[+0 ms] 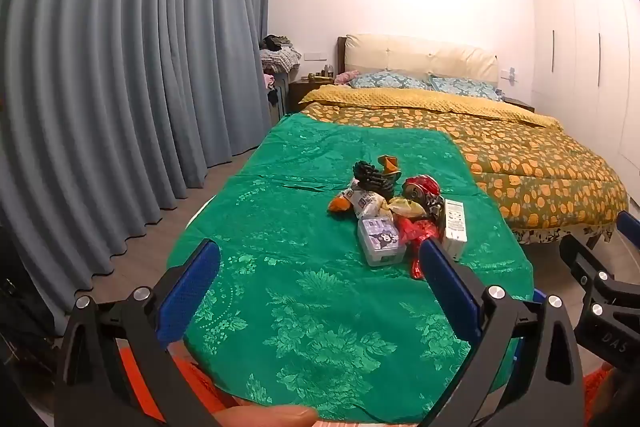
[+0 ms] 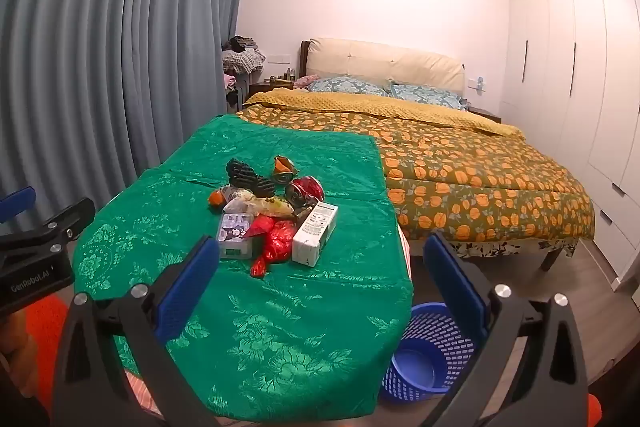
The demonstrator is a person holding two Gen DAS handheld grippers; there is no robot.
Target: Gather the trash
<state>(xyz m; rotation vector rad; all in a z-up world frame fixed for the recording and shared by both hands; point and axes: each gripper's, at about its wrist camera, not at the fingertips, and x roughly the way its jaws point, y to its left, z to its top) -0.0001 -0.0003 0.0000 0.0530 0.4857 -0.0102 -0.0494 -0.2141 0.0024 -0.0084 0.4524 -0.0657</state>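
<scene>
Both tools hovering with jaws wide apart, gripping nothing: left tool [image 1: 320, 259], right tool [image 2: 322, 253]. Trash pile [image 2: 272, 211] sitting mid-worktop [image 2: 248, 327]. Blue basket [image 2: 428, 351] standing on floor at worktop's 4 o'clock.

Your 2 wrist views look forward and slightly down from the near end of the table [image 1: 312, 307], sharing the trash pile [image 1: 392, 211] and bed [image 2: 460, 171] beyond.

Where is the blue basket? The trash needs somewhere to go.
In the right wrist view the blue basket stands on the floor at lower right, beside the near right corner of the green-clothed table, and looks empty.
</scene>
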